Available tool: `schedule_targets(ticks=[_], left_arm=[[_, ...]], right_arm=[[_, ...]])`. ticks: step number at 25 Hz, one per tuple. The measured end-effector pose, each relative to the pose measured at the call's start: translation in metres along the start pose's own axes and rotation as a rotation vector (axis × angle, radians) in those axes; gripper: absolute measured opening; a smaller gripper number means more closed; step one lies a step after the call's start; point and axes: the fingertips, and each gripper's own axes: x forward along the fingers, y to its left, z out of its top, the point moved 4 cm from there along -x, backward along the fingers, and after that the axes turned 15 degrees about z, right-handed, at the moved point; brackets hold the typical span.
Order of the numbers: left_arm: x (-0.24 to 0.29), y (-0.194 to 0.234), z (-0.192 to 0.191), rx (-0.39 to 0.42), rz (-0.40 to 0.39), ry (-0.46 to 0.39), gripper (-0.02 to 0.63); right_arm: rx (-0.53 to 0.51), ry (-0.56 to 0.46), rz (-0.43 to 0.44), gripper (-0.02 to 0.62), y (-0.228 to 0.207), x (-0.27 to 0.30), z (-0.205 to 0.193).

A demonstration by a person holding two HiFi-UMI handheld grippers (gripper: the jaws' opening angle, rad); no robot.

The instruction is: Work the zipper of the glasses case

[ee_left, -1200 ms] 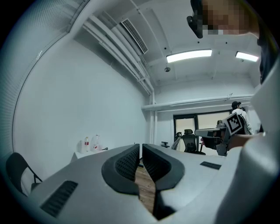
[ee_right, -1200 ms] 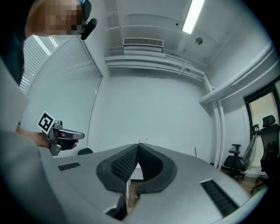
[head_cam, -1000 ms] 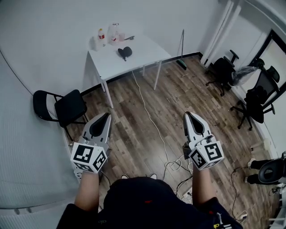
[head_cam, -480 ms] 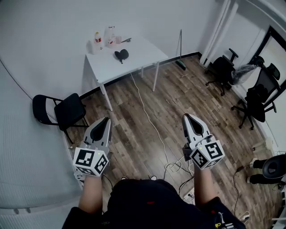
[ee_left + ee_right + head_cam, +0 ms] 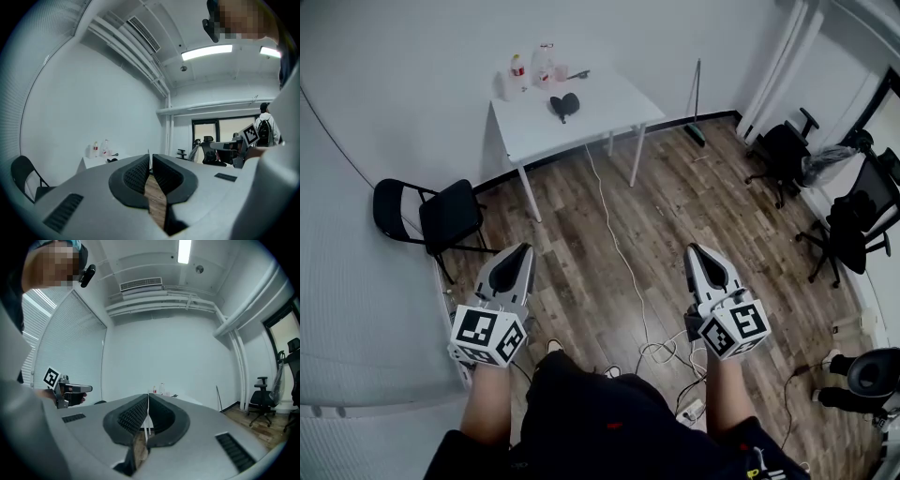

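Head view: the table point(image 5: 600, 114) stands by the far wall, well away from the person. The case point(image 5: 563, 105), dark, lies on it towards the back edge, with bottles point(image 5: 530, 70) just behind it by the wall. The left gripper point(image 5: 524, 249) and right gripper point(image 5: 693, 250) are held over the floor, well short of the table and pointing towards it.

Left gripper view: the jaws are pressed together with nothing between them. The table sits small and far, left of the tips.

Right gripper view: the jaws are again pressed together and empty. The table lies straight behind the tips.

I judge this to be the approach, with the zipper untouched. Next, both grippers must reach the table and open, one to steady the case and the other to pinch the pull.

The bottles' red labels are too small to read, and the marker cubes bear only black-and-white squares.
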Motion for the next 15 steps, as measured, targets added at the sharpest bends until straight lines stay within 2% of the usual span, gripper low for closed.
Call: schedule_targets(ticks=[7, 15], left_arm=[[0.033, 0.008, -0.004, -0.018, 0.008, 0.004, 0.037], [0.107, 0.034, 0.002, -0.036, -0.029, 0.0, 0.037]], right_arm=[[-0.031, 0.02, 0.018, 0.021, -0.017, 0.027, -0.005], [-0.029, 0.04, -0.005, 0.021, -0.056, 0.084, -0.005]])
